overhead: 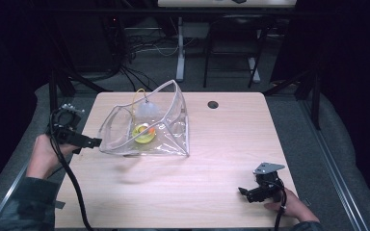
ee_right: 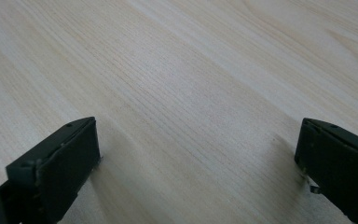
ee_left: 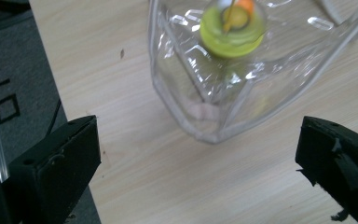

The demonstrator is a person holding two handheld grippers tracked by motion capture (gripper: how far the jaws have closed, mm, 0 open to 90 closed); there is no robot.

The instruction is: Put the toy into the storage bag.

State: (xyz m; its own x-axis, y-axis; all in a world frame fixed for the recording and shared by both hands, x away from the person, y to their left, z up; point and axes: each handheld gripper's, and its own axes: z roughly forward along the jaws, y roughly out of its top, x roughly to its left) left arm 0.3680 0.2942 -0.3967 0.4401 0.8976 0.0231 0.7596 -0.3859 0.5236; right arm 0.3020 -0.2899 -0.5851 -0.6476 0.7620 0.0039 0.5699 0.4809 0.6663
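The clear bag [overhead: 147,126] sits on the table [overhead: 221,144], a yellow-green toy [overhead: 143,133] inside it. Just left of the bag, the left gripper [overhead: 92,142] stands wide apart, holding nothing. Well to the bag's right, the right gripper [overhead: 244,191] is apart too. Slick, floppy plastic could slide away or crumple when pinched.

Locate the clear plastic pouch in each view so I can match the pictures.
High view: the clear plastic pouch stands left of centre on the wooden table, mouth open, with the left tongs at its left edge.
Left gripper view: its rounded corner fills the upper middle, ahead of the open jaws, apart from them.
Right gripper view: bare tabletop between the open jaws.
Shared landmark: the yellow-green round item inside the pouch, also in the left gripper view.
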